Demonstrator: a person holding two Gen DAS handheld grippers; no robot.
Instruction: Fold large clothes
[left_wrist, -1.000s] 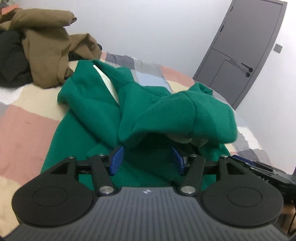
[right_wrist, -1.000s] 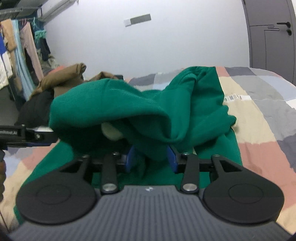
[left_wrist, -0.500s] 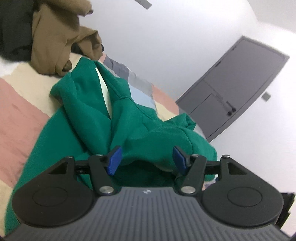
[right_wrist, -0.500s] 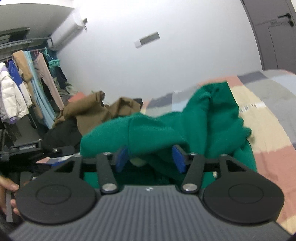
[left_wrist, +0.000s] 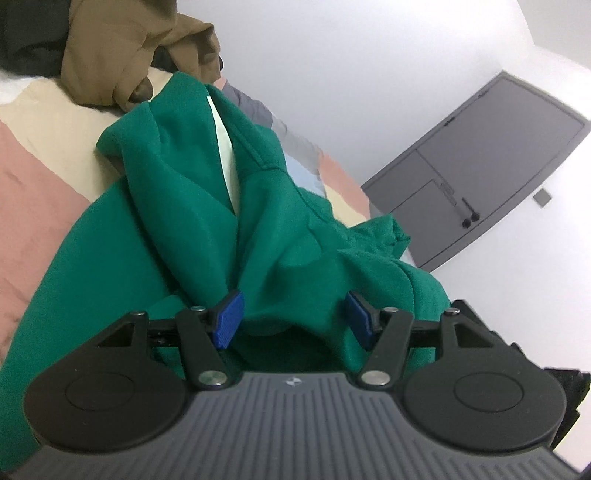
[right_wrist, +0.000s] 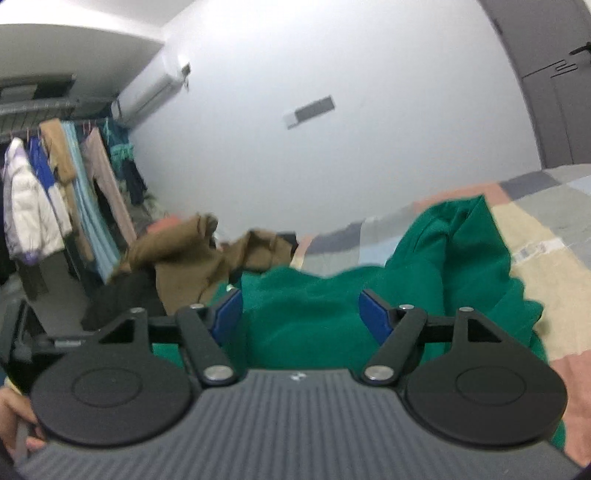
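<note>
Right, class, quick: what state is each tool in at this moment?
Left tool: open, green hoodie between the pads, not gripped.
Right tool: jaws opening, the hoodie between them, not gripped.

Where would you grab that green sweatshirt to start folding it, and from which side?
Probably at the ribbed cuff of the green sweatshirt where its sleeve bunches at the bed's far edge, coming level from the near side. That end sticks up free. The left gripper stands open; the right gripper's jaws are opening over the fabric.
</note>
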